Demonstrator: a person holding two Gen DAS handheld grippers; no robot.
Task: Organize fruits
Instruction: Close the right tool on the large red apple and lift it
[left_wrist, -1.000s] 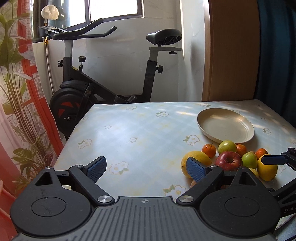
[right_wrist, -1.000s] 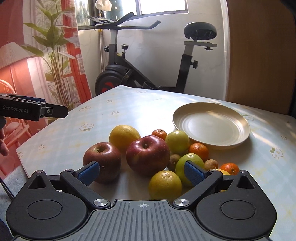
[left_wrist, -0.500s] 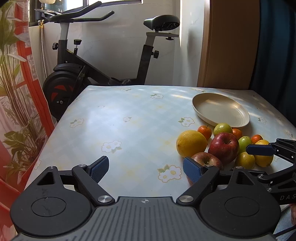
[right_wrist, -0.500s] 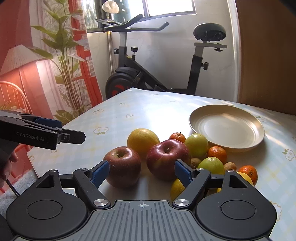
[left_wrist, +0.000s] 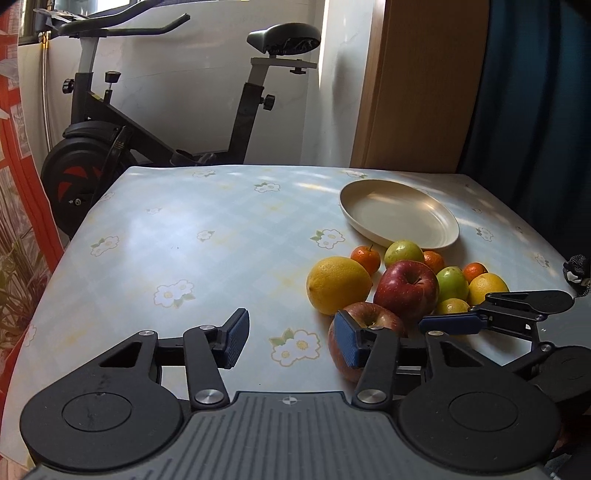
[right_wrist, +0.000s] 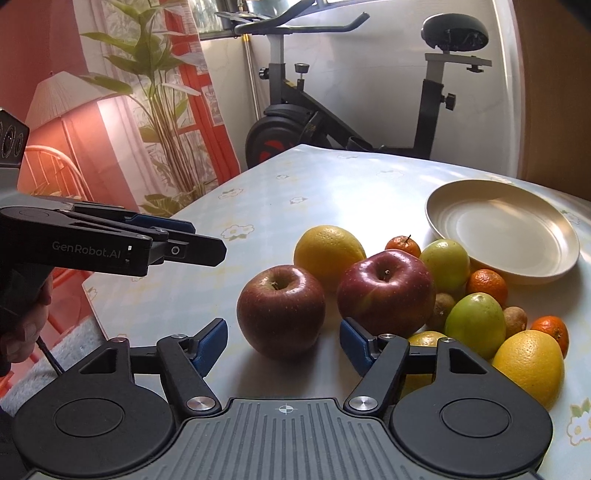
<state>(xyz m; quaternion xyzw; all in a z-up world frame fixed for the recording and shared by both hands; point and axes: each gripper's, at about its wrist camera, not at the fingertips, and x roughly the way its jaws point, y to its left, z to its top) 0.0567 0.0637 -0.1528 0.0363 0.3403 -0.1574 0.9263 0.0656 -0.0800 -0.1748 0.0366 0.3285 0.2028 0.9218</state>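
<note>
Fruits (right_wrist: 384, 291) heaped beside plate (right_wrist: 502, 236); right claw (right_wrist: 282, 345) closing around apple (right_wrist: 280, 312), untouched; left claw (left_wrist: 291, 341) closing, empty

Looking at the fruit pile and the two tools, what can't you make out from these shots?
- Near apple, left wrist view: lower half hidden behind the left tool's finger.
- Small yellow fruit, right wrist view: mostly covered by the right tool's finger.
- Brown fruits: too small to identify.
- Plate: far rim blurred by glare.

Near apple (left_wrist: 364, 320) half behind left fingers (left_wrist: 347, 345), bike handlebars cropped
</note>
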